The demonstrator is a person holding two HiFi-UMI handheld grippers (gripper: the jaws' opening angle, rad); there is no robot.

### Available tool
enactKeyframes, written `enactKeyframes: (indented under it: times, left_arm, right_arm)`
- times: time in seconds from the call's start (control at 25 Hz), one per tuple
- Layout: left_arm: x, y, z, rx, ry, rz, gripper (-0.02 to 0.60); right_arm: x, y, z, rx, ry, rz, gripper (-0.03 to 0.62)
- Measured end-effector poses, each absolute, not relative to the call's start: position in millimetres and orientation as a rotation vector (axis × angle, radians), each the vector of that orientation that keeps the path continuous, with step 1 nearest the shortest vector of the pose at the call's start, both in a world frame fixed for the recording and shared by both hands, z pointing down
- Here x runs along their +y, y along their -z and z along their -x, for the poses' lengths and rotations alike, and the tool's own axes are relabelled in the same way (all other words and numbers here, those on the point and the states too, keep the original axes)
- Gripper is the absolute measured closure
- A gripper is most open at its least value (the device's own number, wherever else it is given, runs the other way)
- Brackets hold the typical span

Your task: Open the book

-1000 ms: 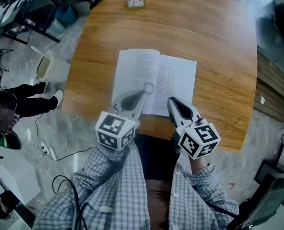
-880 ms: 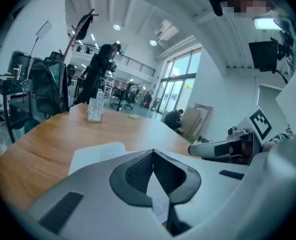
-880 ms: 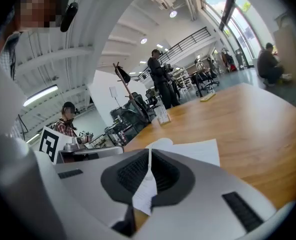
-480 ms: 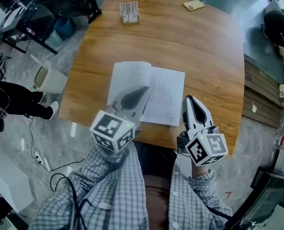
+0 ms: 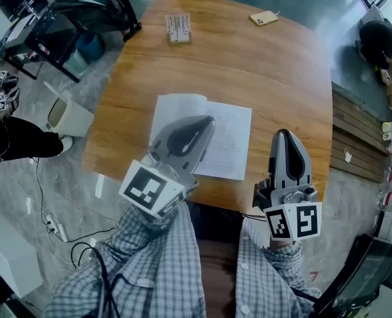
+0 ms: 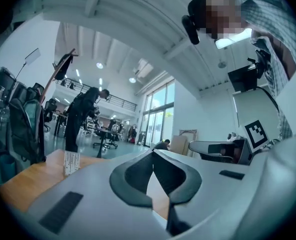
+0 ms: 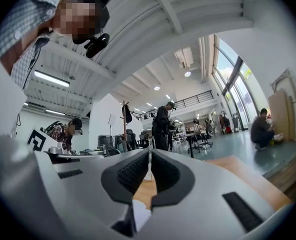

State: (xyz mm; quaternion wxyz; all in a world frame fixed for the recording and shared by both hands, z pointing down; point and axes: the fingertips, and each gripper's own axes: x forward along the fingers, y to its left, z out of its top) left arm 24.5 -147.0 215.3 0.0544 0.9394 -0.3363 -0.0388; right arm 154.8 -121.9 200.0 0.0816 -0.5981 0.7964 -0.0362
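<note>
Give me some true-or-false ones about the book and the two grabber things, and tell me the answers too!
1. The book lies open on the wooden table. True.
2. The right gripper is pinching a page. False: its jaws are shut with nothing between them, and it is off to the side of the book.
3. A yellowish phone lies near the far edge of the table. True.
4. The left gripper has its jaws wide apart. False: their tips meet, and they hold nothing.
5. The phone sits on top of the book. False: it lies well apart from the book.
</note>
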Motion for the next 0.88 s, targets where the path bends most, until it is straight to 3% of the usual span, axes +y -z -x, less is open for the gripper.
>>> enactKeyframes:
  times: [0.24, 0.88]
  left_arm:
    - [-144.6, -214.2, -20.2, -1.029, 0.117, -2.873, 0.577]
    - [-143.1, -230.2, -27.9, -0.984, 0.063, -2.842, 0.577]
  right_arm:
    - [-116.6, -183.3, -150.2, 2.406, -0.124, 1.864, 0.565]
    - [-118.5, -210.3, -162.3, 2.364, 0.036, 1.903, 0.568]
